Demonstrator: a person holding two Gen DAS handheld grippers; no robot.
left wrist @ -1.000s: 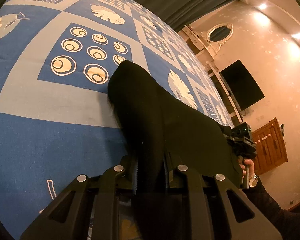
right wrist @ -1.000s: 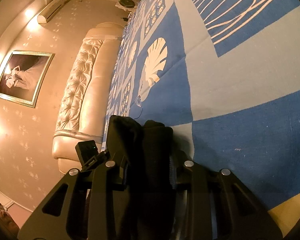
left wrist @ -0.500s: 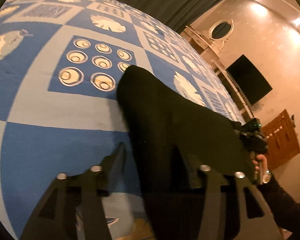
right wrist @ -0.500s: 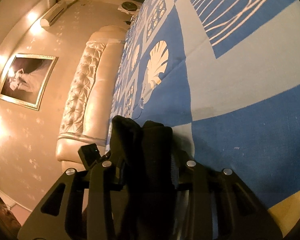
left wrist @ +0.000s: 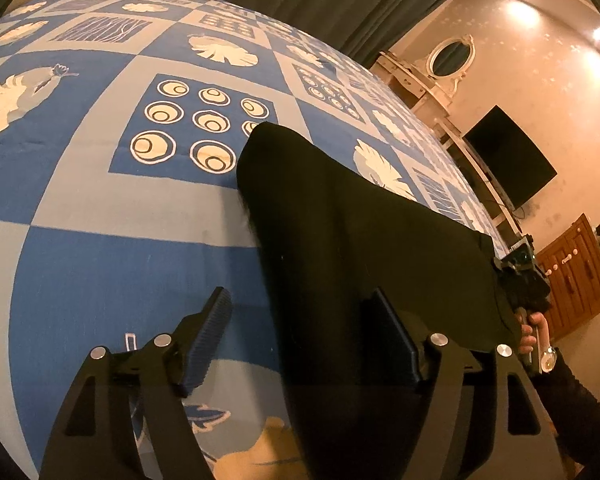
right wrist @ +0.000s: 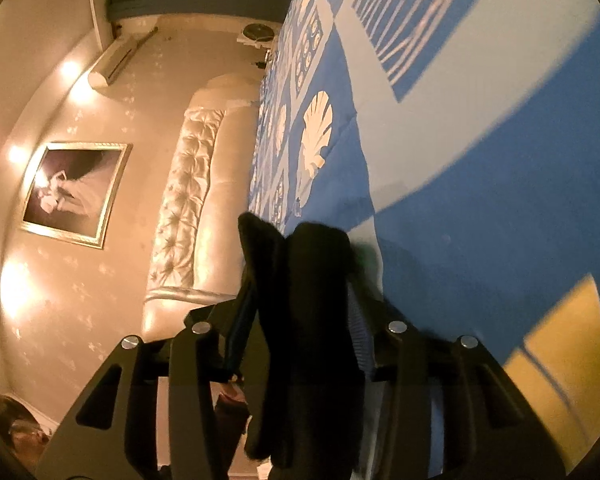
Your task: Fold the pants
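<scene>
Black pants (left wrist: 340,232): folded dark cloth lying on a blue-and-cream patterned bedspread (left wrist: 100,216), one end near a panel of ringed circles (left wrist: 196,120), the other stretching toward the right gripper.

Left gripper (left wrist: 300,320): jaws have just been opening and stand wide; cloth lies between them, the left pad clear of it, the right pad beside the cloth's edge.

Right gripper (right wrist: 300,312): jaws have just been opening; bunched pant fabric (right wrist: 308,280) fills the gap, whether the pads press it cannot be told. In the left wrist view, a hand (left wrist: 534,332) with a wristwatch holds this gripper's handle.

Surroundings: tufted cream headboard (right wrist: 188,200), framed picture (right wrist: 74,192), wall television (left wrist: 508,160), wooden cabinet (left wrist: 576,276).
</scene>
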